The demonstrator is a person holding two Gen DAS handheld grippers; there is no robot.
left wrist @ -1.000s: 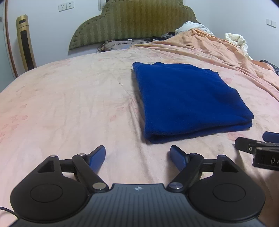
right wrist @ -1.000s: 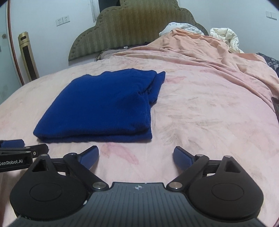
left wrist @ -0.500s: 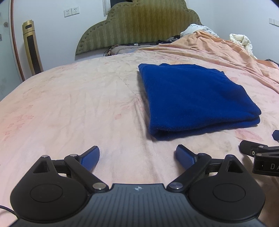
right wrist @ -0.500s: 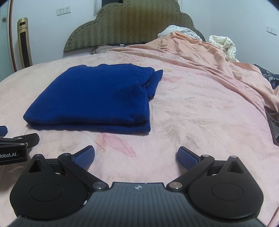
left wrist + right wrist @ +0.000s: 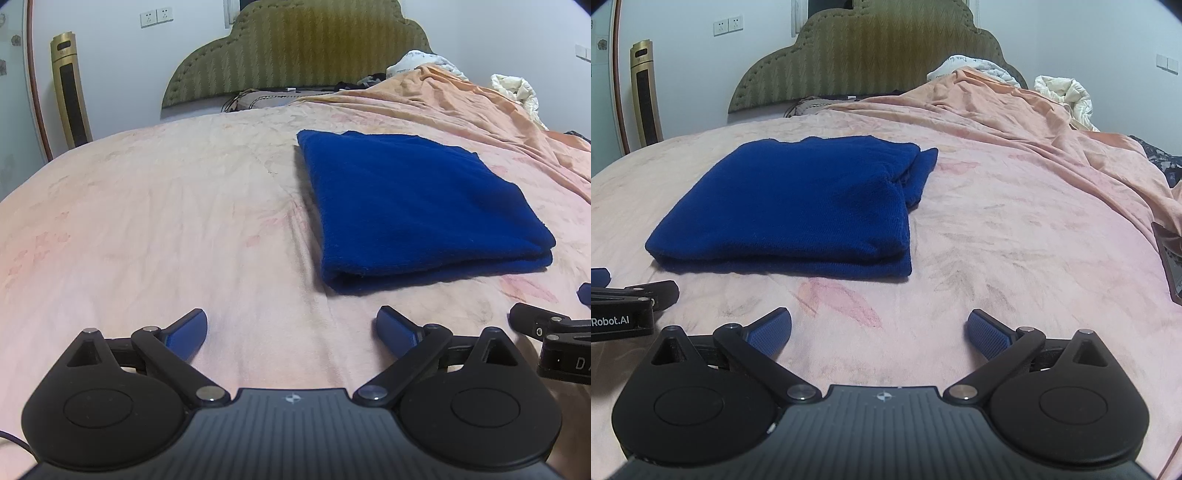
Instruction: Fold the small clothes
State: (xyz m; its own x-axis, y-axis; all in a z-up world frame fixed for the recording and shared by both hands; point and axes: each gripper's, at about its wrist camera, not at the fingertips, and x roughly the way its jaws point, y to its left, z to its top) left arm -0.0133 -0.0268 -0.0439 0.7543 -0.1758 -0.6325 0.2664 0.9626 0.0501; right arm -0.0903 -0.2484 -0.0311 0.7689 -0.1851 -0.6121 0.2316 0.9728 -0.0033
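Note:
A dark blue knitted garment (image 5: 413, 210) lies folded into a flat rectangle on the pink bedsheet (image 5: 147, 221); it also shows in the right wrist view (image 5: 798, 206), with a sleeve edge sticking out at its far right corner. My left gripper (image 5: 291, 328) is open and empty, low over the sheet in front of and left of the garment. My right gripper (image 5: 879, 328) is open and empty, in front of and right of the garment. Neither touches the cloth. Each gripper shows at the edge of the other's view.
A green padded headboard (image 5: 295, 51) stands at the far end. A rumpled orange blanket (image 5: 1015, 110) and white bedding (image 5: 1067, 96) lie at the far right. A gold tower appliance (image 5: 70, 88) stands by the wall on the left. A dark object (image 5: 1171, 258) lies at the right edge.
Both grippers have drawn back a little from the folded garment and opened slightly wider. The garment has not moved.

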